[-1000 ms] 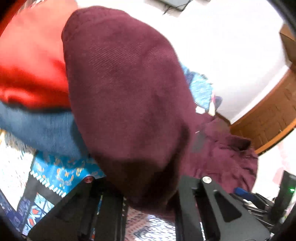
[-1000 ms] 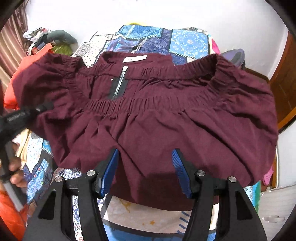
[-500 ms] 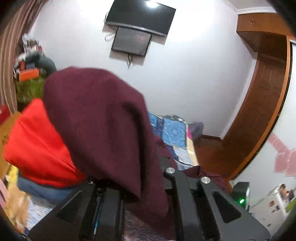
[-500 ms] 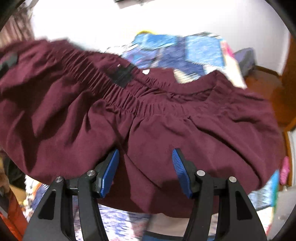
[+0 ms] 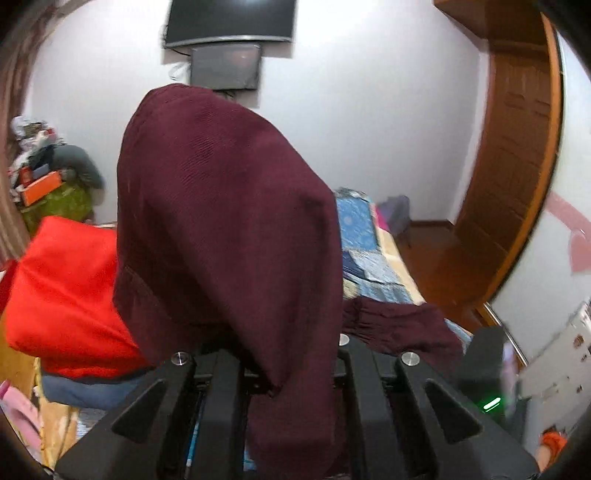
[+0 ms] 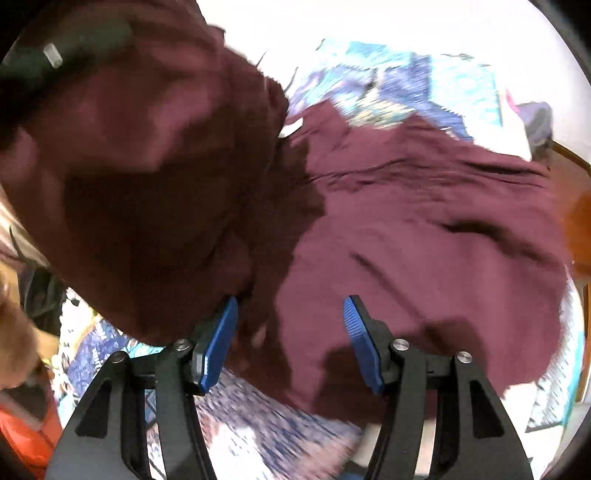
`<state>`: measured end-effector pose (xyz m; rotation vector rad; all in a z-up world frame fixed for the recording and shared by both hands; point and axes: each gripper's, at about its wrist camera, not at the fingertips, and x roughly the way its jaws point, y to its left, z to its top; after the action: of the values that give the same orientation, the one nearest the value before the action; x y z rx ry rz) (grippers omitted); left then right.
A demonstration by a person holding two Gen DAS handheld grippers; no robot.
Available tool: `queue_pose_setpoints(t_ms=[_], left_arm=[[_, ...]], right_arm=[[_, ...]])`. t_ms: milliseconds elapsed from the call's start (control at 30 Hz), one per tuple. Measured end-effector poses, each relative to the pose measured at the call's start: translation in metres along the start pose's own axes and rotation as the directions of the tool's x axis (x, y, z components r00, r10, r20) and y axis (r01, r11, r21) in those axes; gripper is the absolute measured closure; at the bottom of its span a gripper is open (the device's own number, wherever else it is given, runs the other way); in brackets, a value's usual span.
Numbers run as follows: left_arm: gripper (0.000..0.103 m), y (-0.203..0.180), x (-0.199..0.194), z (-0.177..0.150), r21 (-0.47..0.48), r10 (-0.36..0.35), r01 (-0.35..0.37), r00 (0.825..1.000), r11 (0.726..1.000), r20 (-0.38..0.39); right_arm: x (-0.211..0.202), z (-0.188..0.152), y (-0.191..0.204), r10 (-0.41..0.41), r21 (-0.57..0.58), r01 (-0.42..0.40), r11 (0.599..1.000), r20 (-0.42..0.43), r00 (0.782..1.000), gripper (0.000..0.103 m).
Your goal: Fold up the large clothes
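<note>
The maroon garment is matt woven cloth; the tongs' blue pads look like ribbed plastic.

One maroon garment, two tools, one red cushion, one wall television

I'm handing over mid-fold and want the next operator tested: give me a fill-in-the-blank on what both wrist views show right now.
1. The garment being folded is ____ in colour.
2. The right gripper has its blue fingers spread ____.
3. In the left wrist view, fabric hangs over the ____ gripper, hiding its fingers.
4. To the left of that fabric lies a bright ____ cloth.

Missing words: maroon; open; left; red
</note>
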<state>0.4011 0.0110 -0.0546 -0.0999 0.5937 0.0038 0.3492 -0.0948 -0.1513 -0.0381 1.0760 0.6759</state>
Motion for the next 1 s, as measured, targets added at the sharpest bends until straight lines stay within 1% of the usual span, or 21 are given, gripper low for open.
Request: queue_pose_setpoints(t_ms=[33,100,167,200,233,267,300,333,367,400,433,467,500,533,567,633,767,800,867,933,1000], left_arm=[[0.096,0.003,0.008,0.007,0.009,-0.024,0.024,1.000,1.000,-0.011],[0.096,-0.016,0.018,0.003,0.032,-0.089,0.091,0.995,0.995,-0.047],[0.095,-0.032,0.029,-0.002,0.061,-0.149,0.155,0.985,0.986,-0.092],[0.095,-0.042,0.033,-0.007,0.079,-0.168,0.178,0.979,0.981,-0.118],[0.093,-0.053,0.039,-0.015,0.102,-0.189,0.205,0.971,0.973,-0.149],[0.092,-0.062,0.044,-0.025,0.120,-0.205,0.229,0.962,0.966,-0.179],[0.090,-0.070,0.052,-0.033,0.137,-0.216,0.249,0.952,0.959,-0.219],[0.086,-0.075,0.062,-0.042,0.144,-0.229,0.273,0.937,0.951,-0.265],[0.083,-0.078,0.070,-0.050,0.137,-0.243,0.296,0.919,0.945,-0.311],[0.081,-0.079,0.076,-0.054,0.129,-0.250,0.308,0.907,0.943,-0.339],[0.077,-0.079,0.081,-0.060,0.123,-0.253,0.315,0.896,0.941,-0.365],[0.076,-0.079,0.080,-0.062,0.124,-0.253,0.317,0.895,0.940,-0.368],[0.074,-0.078,0.077,-0.062,0.138,-0.247,0.312,0.900,0.940,-0.359],[0.067,-0.076,0.073,-0.060,0.151,-0.243,0.311,0.904,0.938,-0.353],[0.053,-0.076,0.066,-0.059,0.166,-0.246,0.318,0.904,0.934,-0.349],[0.040,-0.076,0.050,-0.059,0.182,-0.262,0.336,0.905,0.924,-0.336],[0.039,-0.063,0.017,-0.059,0.230,-0.246,0.318,0.924,0.920,-0.292],[0.039,-0.054,0.010,-0.057,0.234,-0.231,0.298,0.933,0.925,-0.275],[0.035,-0.043,0.010,-0.051,0.219,-0.212,0.270,0.944,0.938,-0.253],[0.034,-0.024,0.005,-0.046,0.194,-0.184,0.230,0.956,0.954,-0.230],[0.034,-0.004,0.009,-0.040,0.163,-0.136,0.172,0.967,0.972,-0.214]], right_arm=[[-0.011,-0.005,-0.013,-0.029,0.027,0.029,0.999,0.020,0.999,0.047],[-0.028,-0.016,-0.038,-0.079,0.075,0.076,0.994,0.034,0.996,0.047],[-0.045,-0.028,-0.061,-0.062,0.122,0.056,0.991,0.047,0.997,0.047],[-0.053,-0.035,-0.072,-0.089,0.152,0.080,0.985,0.052,0.995,0.047],[-0.060,-0.040,-0.079,-0.131,0.172,0.119,0.978,0.058,0.990,0.047],[-0.065,-0.041,-0.080,-0.195,0.182,0.181,0.966,0.058,0.979,0.047],[-0.070,-0.044,-0.084,-0.242,0.182,0.228,0.957,0.061,0.968,0.047],[-0.075,-0.046,-0.085,-0.277,0.176,0.262,0.949,0.067,0.959,0.047],[-0.078,-0.047,-0.087,-0.292,0.168,0.277,0.946,0.072,0.954,0.047],[-0.084,-0.051,-0.088,-0.295,0.162,0.281,0.946,0.075,0.952,0.047],[-0.088,-0.054,-0.089,-0.299,0.161,0.284,0.945,0.075,0.951,0.047],[-0.091,-0.057,-0.089,-0.304,0.159,0.290,0.944,0.079,0.949,0.047],[-0.097,-0.061,-0.087,-0.311,0.153,0.295,0.943,0.086,0.947,0.047],[-0.099,-0.062,-0.086,-0.314,0.146,0.299,0.943,0.094,0.945,0.047],[-0.102,-0.063,-0.083,-0.314,0.140,0.299,0.944,0.101,0.944,0.047],[-0.102,-0.060,-0.081,-0.310,0.135,0.294,0.946,0.113,0.944,0.047],[-0.116,-0.063,-0.072,-0.277,0.131,0.258,0.957,0.161,0.947,0.047],[-0.120,-0.057,-0.069,-0.262,0.129,0.241,0.962,0.181,0.948,0.047],[-0.129,-0.054,-0.065,-0.249,0.121,0.228,0.966,0.207,0.946,0.047],[-0.132,-0.042,-0.057,-0.233,0.099,0.215,0.972,0.238,0.943,0.047],[-0.130,-0.031,-0.050,-0.225,0.081,0.211,0.974,0.258,0.940,0.047]])
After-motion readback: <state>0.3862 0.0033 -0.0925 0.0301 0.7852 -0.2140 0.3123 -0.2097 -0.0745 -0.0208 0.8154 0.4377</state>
